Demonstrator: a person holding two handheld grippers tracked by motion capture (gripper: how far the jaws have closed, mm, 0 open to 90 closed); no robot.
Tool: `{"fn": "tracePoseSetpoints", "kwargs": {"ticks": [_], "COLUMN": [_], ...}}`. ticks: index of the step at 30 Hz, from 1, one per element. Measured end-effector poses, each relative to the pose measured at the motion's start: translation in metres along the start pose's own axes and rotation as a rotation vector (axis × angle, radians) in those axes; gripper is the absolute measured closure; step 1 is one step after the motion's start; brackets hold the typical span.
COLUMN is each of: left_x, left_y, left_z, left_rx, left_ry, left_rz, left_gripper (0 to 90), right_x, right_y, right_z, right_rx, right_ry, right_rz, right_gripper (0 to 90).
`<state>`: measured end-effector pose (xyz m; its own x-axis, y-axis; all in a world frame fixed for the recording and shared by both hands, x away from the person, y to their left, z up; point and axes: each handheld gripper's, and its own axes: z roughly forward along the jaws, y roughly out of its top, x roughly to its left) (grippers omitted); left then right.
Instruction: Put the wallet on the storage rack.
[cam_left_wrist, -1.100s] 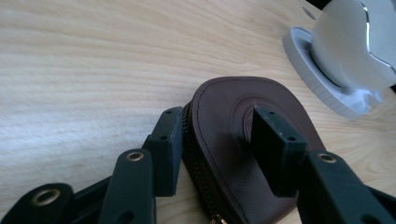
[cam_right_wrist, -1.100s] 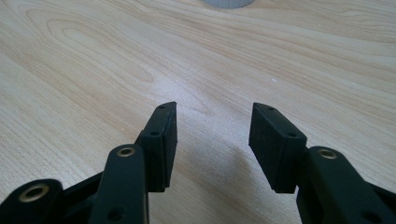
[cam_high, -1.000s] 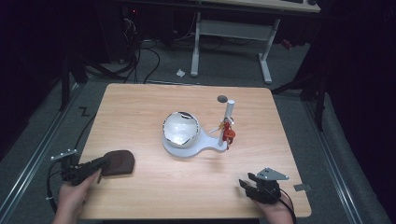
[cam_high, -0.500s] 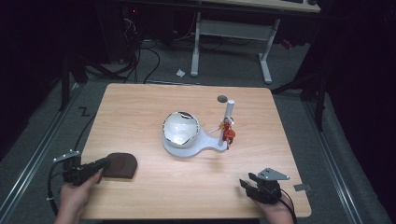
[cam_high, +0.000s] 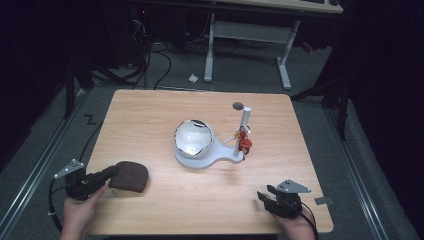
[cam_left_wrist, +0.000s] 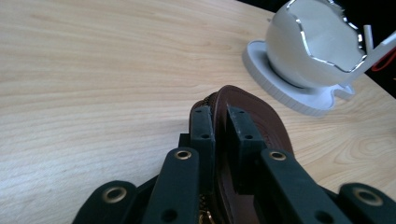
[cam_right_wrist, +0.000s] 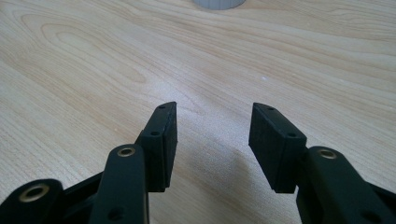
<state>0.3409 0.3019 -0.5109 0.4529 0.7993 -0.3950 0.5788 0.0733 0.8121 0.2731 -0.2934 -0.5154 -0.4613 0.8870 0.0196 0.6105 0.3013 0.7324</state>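
Where cables (cam_high: 150, 55) cross dark floor, a pale wooden table (cam_high: 150, 115) stands.

Your item is a dark brown pouch (cam_high: 129, 175), soft, rounded outline, leather-like surface, sitting near the front-left corner of the tabletop (cam_high: 160, 110), close to the left edge and a bit back from the front edge. In the left gripper view you see its brown rim (cam_left_wrist: 252, 105) raised on edge, with zipper teeth running along it and a brass-coloured zipper piece low in the frame. The rest of the body looks slumped and low. Whether it's fully off the wood you can't tell.
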Motion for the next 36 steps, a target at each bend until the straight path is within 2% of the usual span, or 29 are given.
{"fn": "tracePoseSetpoints", "kwargs": {"ticks": [5, 8, 16, 21, 26, 32, 34, 36], "left_x": [-0.008, -0.013, -0.029, -0.041, -0.055, -0.066, -0.068, -0.072], "left_y": [0.002, 0.003, 0.006, 0.008, 0.009, 0.009, 0.010, 0.009], "left_z": [-0.003, -0.005, -0.010, -0.013, -0.017, -0.022, -0.021, -0.019], "left_rx": [-0.019, -0.035, -0.070, -0.108, -0.170, -0.222, -0.203, -0.200], "left_ry": [-0.005, 0.006, 0.019, 0.032, 0.064, 0.086, 0.064, 0.065], "left_rz": [0.027, 0.046, 0.116, 0.165, 0.215, 0.249, 0.256, 0.268], "left_gripper": [83.0, 83.4, 84.1, 84.2, 84.1, 84.1, 84.0, 84.0], "right_x": [-0.001, -0.001, -0.001, -0.001, -0.001, -0.001, -0.002, -0.002], "right_y": [0.000, 0.000, 0.000, 0.000, 0.001, 0.001, 0.001, 0.001], "right_z": [0.000, 0.000, -0.001, 0.000, 0.001, 0.001, 0.001, 0.001], "right_rx": [-0.003, -0.005, -0.009, -0.005, -0.004, -0.006, -0.006, -0.005], "right_ry": [0.000, -0.001, -0.002, -0.001, 0.001, 0.002, 0.003, 0.003], "right_rz": [-0.002, -0.001, 0.000, 0.004, -0.001, 0.002, -0.001, 0.000], "right_gripper": [52.3, 52.3, 52.3, 52.3, 52.4, 52.4, 52.5, 52.5]}}
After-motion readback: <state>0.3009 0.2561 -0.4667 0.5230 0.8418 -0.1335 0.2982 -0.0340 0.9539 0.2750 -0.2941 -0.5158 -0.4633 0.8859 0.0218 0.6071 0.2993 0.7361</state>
